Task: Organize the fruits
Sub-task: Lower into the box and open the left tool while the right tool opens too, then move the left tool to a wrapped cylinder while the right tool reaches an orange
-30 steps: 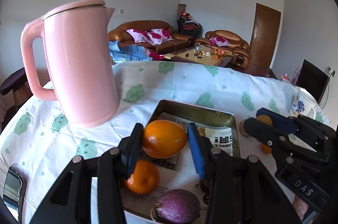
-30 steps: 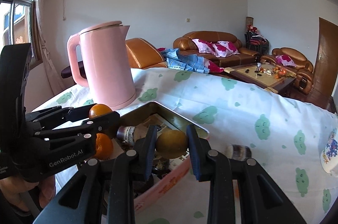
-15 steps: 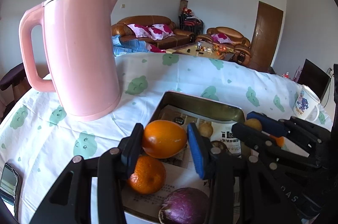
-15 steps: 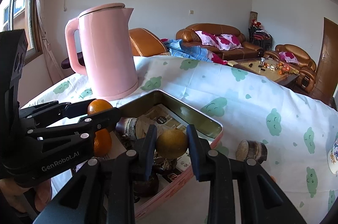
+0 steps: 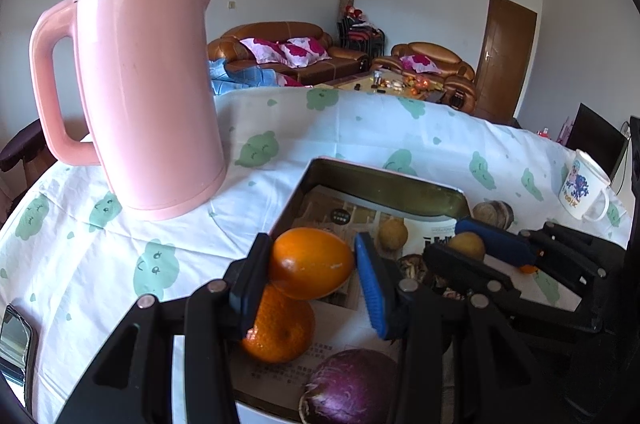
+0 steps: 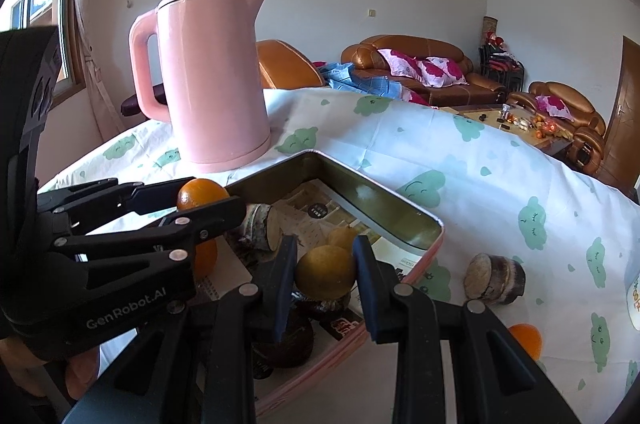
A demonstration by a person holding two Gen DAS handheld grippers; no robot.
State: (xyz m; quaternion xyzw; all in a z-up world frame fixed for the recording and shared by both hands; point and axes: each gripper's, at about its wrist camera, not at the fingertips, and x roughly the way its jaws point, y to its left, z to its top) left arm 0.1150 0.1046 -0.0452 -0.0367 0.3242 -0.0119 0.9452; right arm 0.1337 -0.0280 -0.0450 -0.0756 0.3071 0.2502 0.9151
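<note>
Table (image 5: 360, 128) under cloud-print cloth. Kettle (image 5: 148, 84) ahead-left of both tongs, tin (image 5: 384, 184) beneath them, mug (image 5: 584, 190) far right, phone (image 5: 14, 348) near left.

Three oranges (image 5: 310, 262), two yellowish fruits (image 6: 326, 272), perhaps two stumps (image 6: 494, 278), one kettle (image 5: 150, 88).

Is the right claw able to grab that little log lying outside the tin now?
Probably not yet: the right claw is shut on a yellow fruit. The log lies unobstructed on the cloth beside the tin.
</note>
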